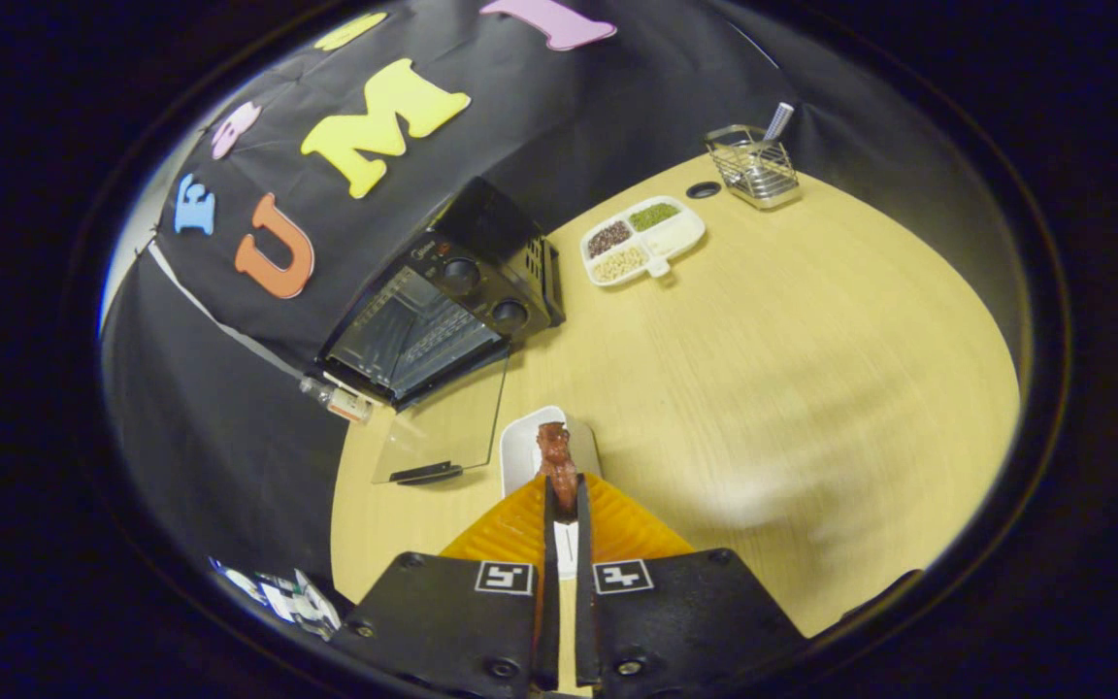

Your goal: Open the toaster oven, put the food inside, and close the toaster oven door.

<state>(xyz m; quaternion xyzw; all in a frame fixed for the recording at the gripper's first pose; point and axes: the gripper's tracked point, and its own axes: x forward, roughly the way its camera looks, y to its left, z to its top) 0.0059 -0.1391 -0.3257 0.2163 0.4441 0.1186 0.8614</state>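
My gripper (561, 497) is shut on a piece of brown food (556, 464), which sticks up from between the fingertips. Right beyond the tips, under the food, lies a white plate (520, 449) on the wooden table (763, 388). A black toaster oven (443, 311) stands further ahead to the left, against the black cloth wall. Its glass door (443, 432) is swung down flat onto the table, handle nearest me, and the wire rack inside shows.
A white divided tray (643, 240) with grains and beans sits beyond the oven to the right. A wire basket (753, 167) with a utensil stands at the table's far edge. A small bottle (336, 400) lies beside the oven's left corner.
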